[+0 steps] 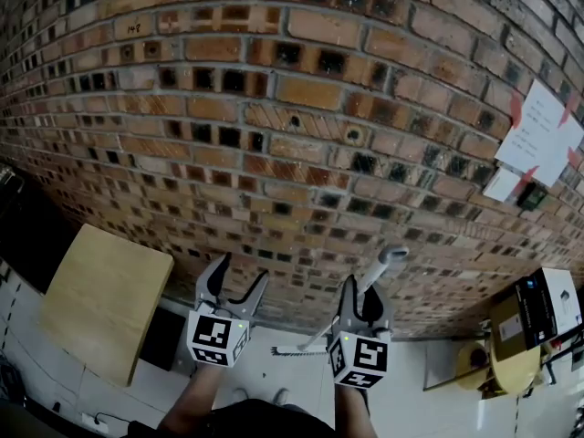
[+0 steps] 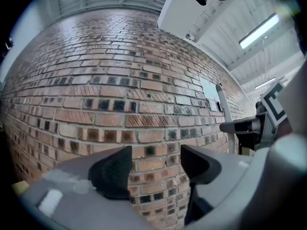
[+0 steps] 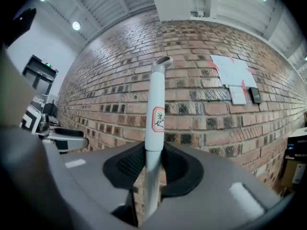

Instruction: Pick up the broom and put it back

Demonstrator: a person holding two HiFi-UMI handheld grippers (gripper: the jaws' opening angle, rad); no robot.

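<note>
The right gripper (image 3: 153, 164) has its jaws clamped on the broom (image 1: 381, 267), on the white handle just below its red-edged sticker (image 3: 157, 119). The left gripper (image 2: 156, 164) has its jaws apart with nothing between them, only the brick wall (image 1: 274, 89) beyond. In the head view the broom slants: its hooked top sits just above and right of the right gripper, and its head (image 1: 294, 349) is low in the frame between the two grippers. Whether the head is clear of the floor I cannot tell.

The main risk is that one narrow clamp carries the whole broom. The handle is smooth and round, so the weight of the head could make it turn or slide in the pads, and the head could swing or drop. The left gripper is giving no support that would stop this.

The hooked top also looks near the wall. A tilt forward could knock it on the bricks and jar the grip loose.

A swing towards the lower right of the head view could hit the boxes (image 1: 538, 308), and one to the lower left could hit the wooden board (image 1: 105, 299).

No hook or rack shows, so the spot to aim for is uncertain.
</note>
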